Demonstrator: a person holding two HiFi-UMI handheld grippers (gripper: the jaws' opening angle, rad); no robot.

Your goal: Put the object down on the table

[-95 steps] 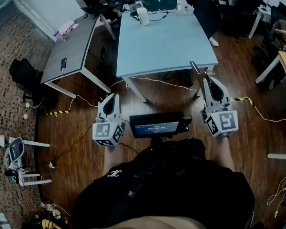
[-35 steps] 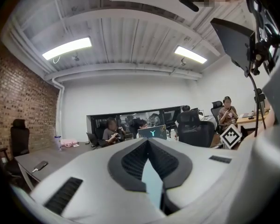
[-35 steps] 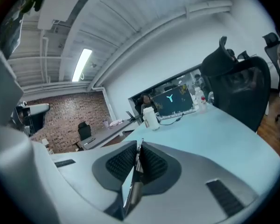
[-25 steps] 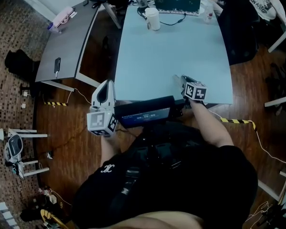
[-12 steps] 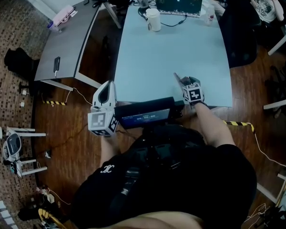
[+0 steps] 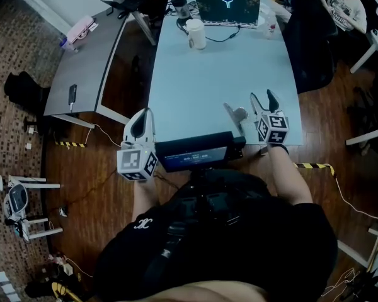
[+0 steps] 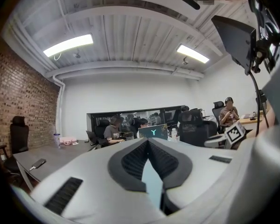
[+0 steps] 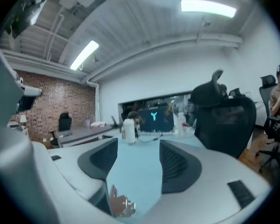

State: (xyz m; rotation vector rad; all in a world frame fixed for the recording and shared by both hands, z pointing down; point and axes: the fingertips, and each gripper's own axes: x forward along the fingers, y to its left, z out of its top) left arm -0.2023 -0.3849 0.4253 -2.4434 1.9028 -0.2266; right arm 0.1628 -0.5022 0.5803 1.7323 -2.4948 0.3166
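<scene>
A small shiny metal object (image 6: 235,113) lies on the light-blue table (image 6: 214,74) near its front edge. My right gripper (image 6: 263,99) hovers just right of it, and its jaws are opening wide. In the right gripper view the metal object (image 8: 119,204) shows low in the gap, beside the left jaw's base, with neither pad touching it; the right gripper (image 8: 137,146) looks out over bare tabletop. My left gripper (image 6: 140,119) hangs off the table's front left edge. In the left gripper view the left gripper (image 7: 148,143) has its pads together and holds nothing.
An open laptop (image 6: 227,8), a white cup (image 6: 196,33) and a bottle (image 6: 269,24) stand at the table's far end. A grey table (image 6: 88,61) with a phone (image 6: 72,94) is to the left. A black chair (image 6: 312,36) stands to the right. People sit beyond.
The right gripper's jaws have opened and let go of the metal object, which now rests on the table. The right gripper has shifted slightly right. The left gripper has barely moved.
</scene>
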